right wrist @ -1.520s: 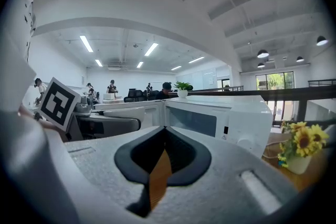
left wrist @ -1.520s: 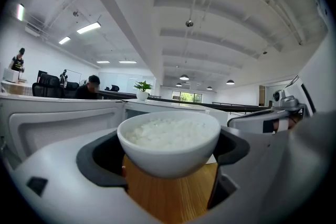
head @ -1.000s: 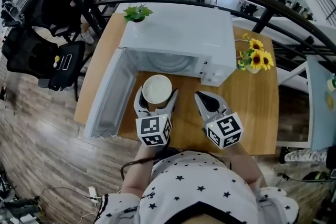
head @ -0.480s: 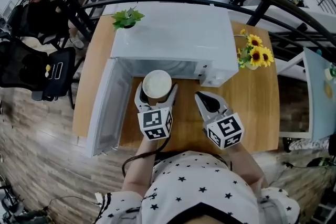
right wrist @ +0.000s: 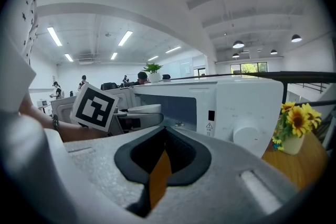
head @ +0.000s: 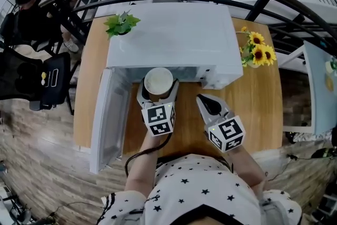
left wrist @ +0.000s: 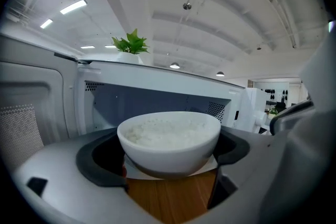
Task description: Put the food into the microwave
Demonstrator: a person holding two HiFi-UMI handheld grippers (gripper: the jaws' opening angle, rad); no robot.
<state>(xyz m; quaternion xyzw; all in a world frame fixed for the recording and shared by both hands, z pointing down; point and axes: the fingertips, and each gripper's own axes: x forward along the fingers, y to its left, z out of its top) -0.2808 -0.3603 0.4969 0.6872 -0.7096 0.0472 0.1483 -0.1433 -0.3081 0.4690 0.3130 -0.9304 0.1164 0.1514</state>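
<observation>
While your left gripper (head: pixel 158 91) pinches white bowl of rice (left wrist: pixel 169 136) by its sides, jaws spread round it, your right gripper (head: pixel 207 101) sits pressed nearly together, only thin slit between jaws, nothing in it. Bowl at mouth of microwave (head: pixel 174 34) cavity, not fully inside; table (head: pixel 253 108) wood visible beneath it. Microwave door (head: pixel 108 118) swung open to your left. Right gripper low over table, just beside left one, before control panel. Potted plant (head: pixel 120 23) at microwave's far left corner, sunflowers (head: pixel 256 52) to its right.
</observation>
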